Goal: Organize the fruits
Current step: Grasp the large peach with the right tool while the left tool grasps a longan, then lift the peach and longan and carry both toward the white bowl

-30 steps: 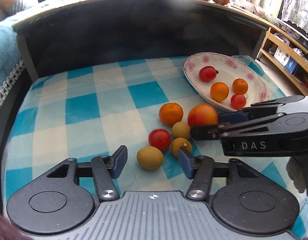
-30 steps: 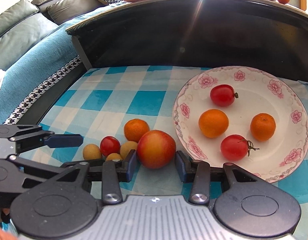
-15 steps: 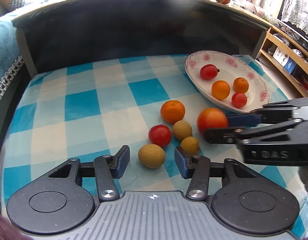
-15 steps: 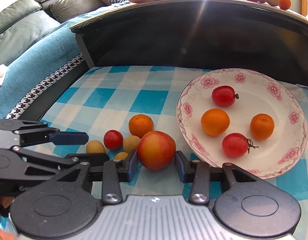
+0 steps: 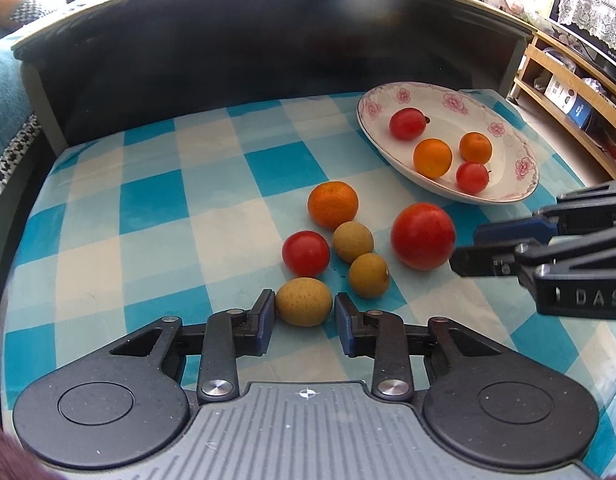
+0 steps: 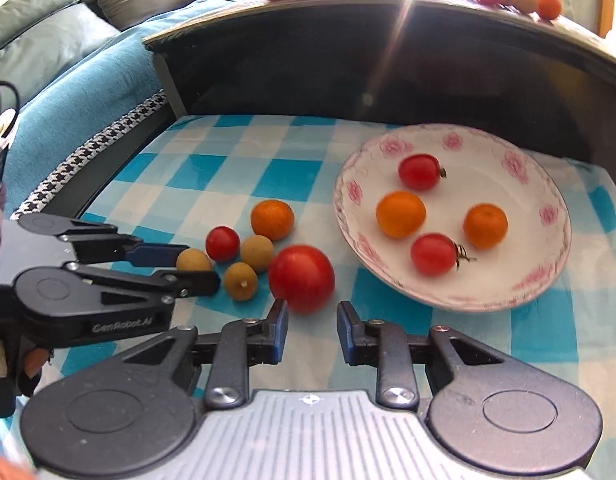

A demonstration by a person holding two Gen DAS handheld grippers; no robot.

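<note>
left gripper (image 5: 304, 312): jaws closing, blue pads on either side of a yellow-brown fruit (image 5: 304, 301); the left pad touches it, the right pad sits just beside it, and whether the grip is firm cannot be told. right gripper (image 6: 311, 326): jaws closing with nothing between the pads; a large red fruit (image 6: 301, 278) lies just beyond the fingertips, nearer the left finger, resting free on the cloth. ahead of the left fingers, loose on the blue-and-white checked cloth (image 5: 156, 208): two small brown fruits (image 5: 352, 241), touching each other, a small tomato (image 5: 306, 253) just left of them, and an orange (image 5: 332, 205) past them. the large red fruit lies ahead and to the right of the left fingers, close to the tips of the right gripper, which comes in from the right edge of the left wrist view. white plate (image 6: 547, 240) with pink flowers: ahead and to the right of both pairs of fingers, holding two small tomatoes and two oranges, all apart from one another. dark raised panel (image 5: 268, 60): far beyond the fingers at the back edge of the cloth, with more fruit on the ledge above it. sofa cushions (image 6: 68, 8): far left of the right fingers.
</note>
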